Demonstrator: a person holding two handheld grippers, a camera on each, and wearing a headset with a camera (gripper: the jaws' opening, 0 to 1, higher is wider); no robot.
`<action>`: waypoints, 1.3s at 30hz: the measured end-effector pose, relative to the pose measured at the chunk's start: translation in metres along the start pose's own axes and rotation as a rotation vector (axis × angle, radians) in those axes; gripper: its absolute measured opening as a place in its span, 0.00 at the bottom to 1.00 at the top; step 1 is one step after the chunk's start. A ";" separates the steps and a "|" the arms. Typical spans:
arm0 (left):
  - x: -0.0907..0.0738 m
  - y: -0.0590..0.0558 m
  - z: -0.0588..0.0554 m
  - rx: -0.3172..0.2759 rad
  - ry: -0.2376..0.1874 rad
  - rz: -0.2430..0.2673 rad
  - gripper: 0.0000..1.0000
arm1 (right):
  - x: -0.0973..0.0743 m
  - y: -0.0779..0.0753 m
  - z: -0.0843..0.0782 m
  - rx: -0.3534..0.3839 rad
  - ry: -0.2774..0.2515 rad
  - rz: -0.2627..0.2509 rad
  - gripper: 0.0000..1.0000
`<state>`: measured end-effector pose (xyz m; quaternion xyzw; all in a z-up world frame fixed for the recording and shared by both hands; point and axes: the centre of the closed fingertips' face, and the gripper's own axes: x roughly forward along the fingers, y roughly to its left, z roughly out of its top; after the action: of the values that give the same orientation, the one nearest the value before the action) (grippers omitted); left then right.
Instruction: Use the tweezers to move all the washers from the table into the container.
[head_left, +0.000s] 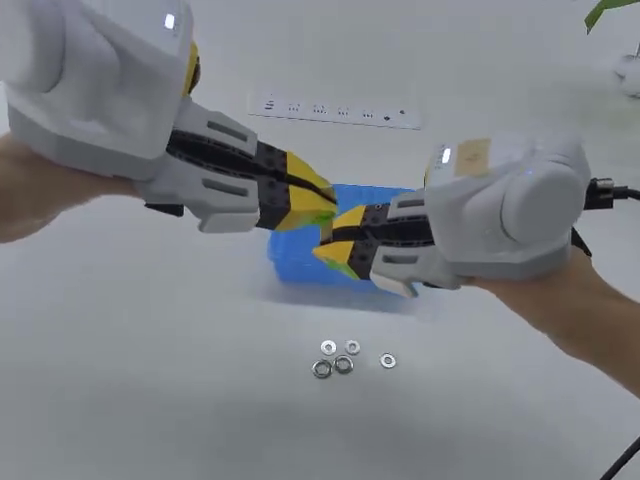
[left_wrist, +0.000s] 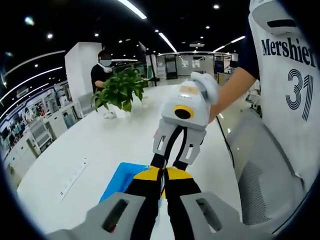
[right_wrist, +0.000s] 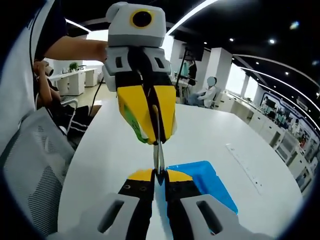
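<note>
Left gripper: I had its yellow jaws pressed together on one end of the tweezers, just above the container.
Right gripper: its jaws were likewise clamped on the tweezers' other end, nose to nose with the left gripper over the container.
Tweezers: a thin metal strip, bridging the two grippers above the container, clear of the table.
Washers: five small metal rings lay in a loose cluster on the white table, near the container's side closest to me.
Container: blue and shallow, it sat on the table under both grippers, which hid most of its inside.
Power strip: white, it lay beyond the container, opposite the washers.
</note>
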<state>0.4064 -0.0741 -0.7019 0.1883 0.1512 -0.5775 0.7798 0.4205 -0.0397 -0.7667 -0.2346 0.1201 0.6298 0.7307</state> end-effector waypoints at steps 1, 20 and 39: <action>-0.001 -0.003 -0.001 -0.001 0.003 0.003 0.06 | 0.000 0.005 -0.001 -0.006 0.004 0.006 0.09; -0.005 -0.043 -0.017 -0.060 0.022 0.012 0.07 | 0.003 0.053 -0.010 -0.039 0.033 0.091 0.08; 0.004 -0.062 -0.041 -0.028 0.034 -0.041 0.05 | 0.007 0.074 -0.037 -0.010 0.080 0.151 0.08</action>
<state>0.3475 -0.0749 -0.7470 0.1842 0.1764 -0.5880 0.7676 0.3543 -0.0448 -0.8162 -0.2534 0.1634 0.6738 0.6746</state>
